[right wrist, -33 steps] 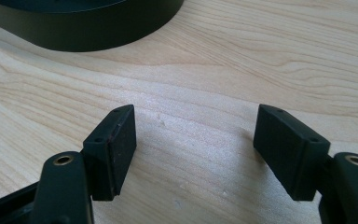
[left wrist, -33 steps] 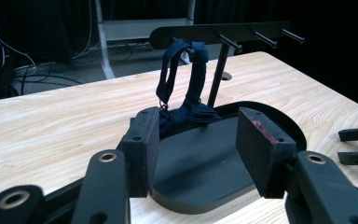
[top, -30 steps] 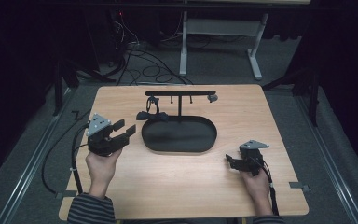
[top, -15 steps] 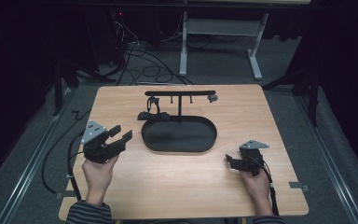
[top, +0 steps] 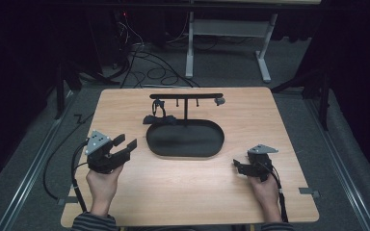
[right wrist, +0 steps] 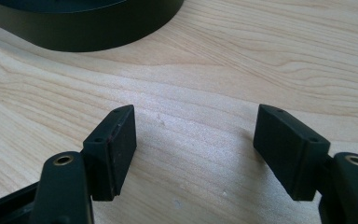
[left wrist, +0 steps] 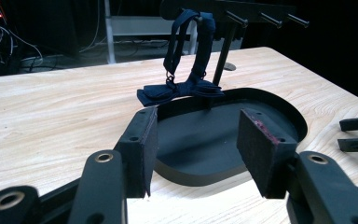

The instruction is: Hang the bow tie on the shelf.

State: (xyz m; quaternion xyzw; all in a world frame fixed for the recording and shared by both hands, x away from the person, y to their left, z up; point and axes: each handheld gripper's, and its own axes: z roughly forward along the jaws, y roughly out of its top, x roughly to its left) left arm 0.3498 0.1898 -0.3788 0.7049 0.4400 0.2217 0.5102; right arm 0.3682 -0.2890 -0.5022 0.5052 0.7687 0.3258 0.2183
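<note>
A white-legged desk frame stands on grey carpet at the frame's top centre, black cables tangled to its left beyond the wooden table.

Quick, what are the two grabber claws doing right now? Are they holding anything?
Left gripper: open, holding nothing, aimed at the black oval tray.
Right gripper: open, holding nothing, over the light wooden table.

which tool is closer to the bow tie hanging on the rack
Left. The left tool sits left of the tray, facing the bow tie. The right tool rests at the tray's far right corner, farther off.
</note>
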